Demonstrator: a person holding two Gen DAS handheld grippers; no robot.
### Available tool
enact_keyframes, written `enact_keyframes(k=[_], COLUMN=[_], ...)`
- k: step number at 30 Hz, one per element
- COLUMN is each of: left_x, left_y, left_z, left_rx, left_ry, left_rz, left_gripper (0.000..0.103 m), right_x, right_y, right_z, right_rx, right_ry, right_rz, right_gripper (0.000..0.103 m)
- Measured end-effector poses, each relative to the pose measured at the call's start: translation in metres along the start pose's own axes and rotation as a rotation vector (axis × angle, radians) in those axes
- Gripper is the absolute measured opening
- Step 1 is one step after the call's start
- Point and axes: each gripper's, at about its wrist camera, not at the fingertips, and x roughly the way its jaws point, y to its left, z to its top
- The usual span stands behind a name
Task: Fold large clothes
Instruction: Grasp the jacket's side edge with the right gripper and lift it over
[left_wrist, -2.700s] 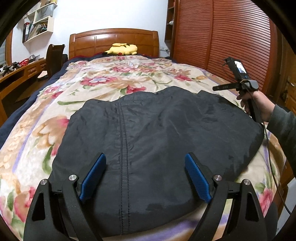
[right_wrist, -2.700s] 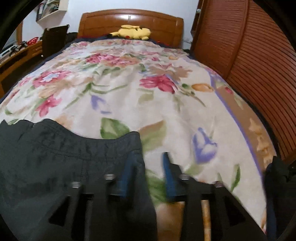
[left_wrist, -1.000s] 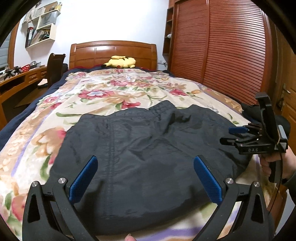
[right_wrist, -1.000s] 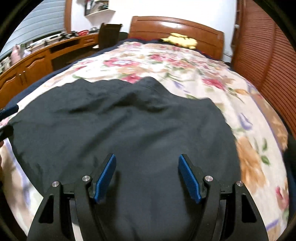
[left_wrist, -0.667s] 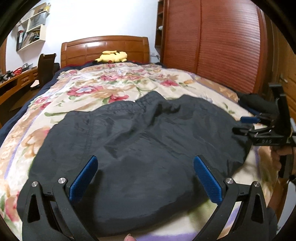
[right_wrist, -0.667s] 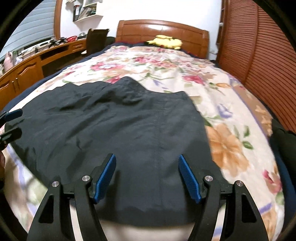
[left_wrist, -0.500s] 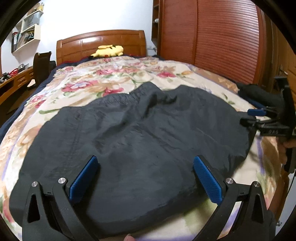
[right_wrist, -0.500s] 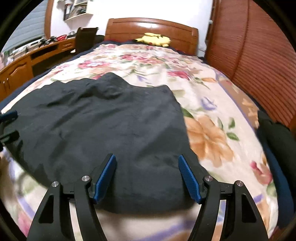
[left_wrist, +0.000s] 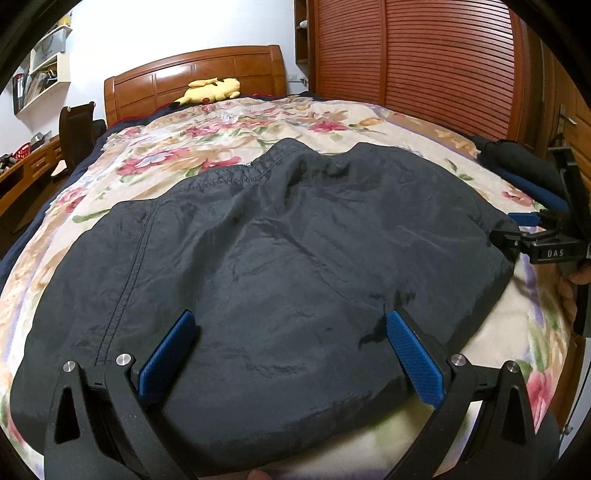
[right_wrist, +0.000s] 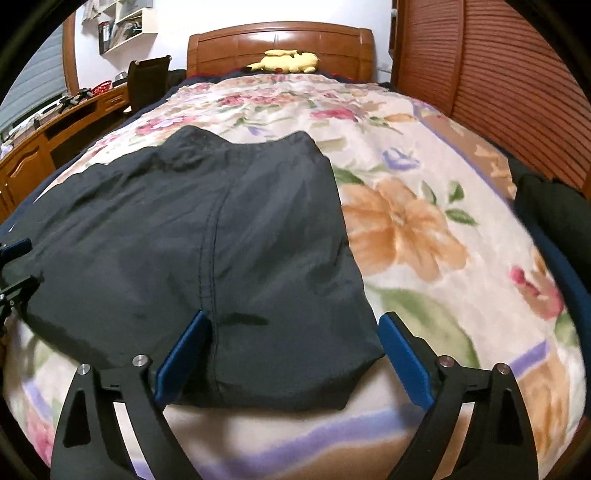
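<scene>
A black garment (left_wrist: 280, 251) lies folded flat on the floral bedspread (left_wrist: 207, 140), its waistband toward the headboard. It also shows in the right wrist view (right_wrist: 207, 236). My left gripper (left_wrist: 291, 328) is open and empty, hovering over the garment's near edge. My right gripper (right_wrist: 291, 328) is open and empty above the garment's near right corner. The right gripper shows in the left wrist view (left_wrist: 532, 225) at the garment's right edge. The left gripper's fingers (right_wrist: 14, 247) show at the left edge of the right wrist view.
A yellow plush toy (left_wrist: 210, 90) lies by the wooden headboard (right_wrist: 280, 37). A slatted wooden wardrobe (left_wrist: 424, 59) runs along the right. Dark folded clothes (left_wrist: 517, 166) lie at the bed's right edge. A desk and chair (right_wrist: 147, 85) stand on the left.
The right gripper let go of the garment's far corner, opened and drew back to the near edge. Both cameras swung toward the right side of the garment.
</scene>
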Motion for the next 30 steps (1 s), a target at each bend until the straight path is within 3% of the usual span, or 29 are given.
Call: enact_keyframes(k=[9,18,21,23,25,30], left_x=[0.000,0.000,0.000,0.000,-0.002,-0.003], left_y=[0.000,0.000,0.000,0.000,0.001,0.004], left_z=[-0.001,-0.001,-0.001,-0.002,-0.002,-0.004], left_rx=[0.003,0.003,0.004,0.003,0.001,-0.006], left_ry=[0.000,0.000,-0.001,-0.002,-0.006,-0.007], left_rz=[0.003,0.003,0.004,0.005,0.009,0.009], left_gripper=[0.103,0.103,0.103,0.103,0.103,0.103], right_x=[0.013,0.009,0.005,0.000,-0.008,-0.035], right_y=[-0.011,-0.014,-0.008,-0.004,0.000,0.003], right_z=[-0.004,-0.012,-0.014,-0.013,-0.009,0.016], right_rx=[0.057,0.098,0.092,0.077,0.054,0.033], right_ry=[0.072,0.046,0.030,0.006,-0.031,-0.125], right_rz=[0.106,0.187,0.200,0.204,0.190,0.222], right_gripper=[0.092,0.065,0.052,0.036,0.030,0.023])
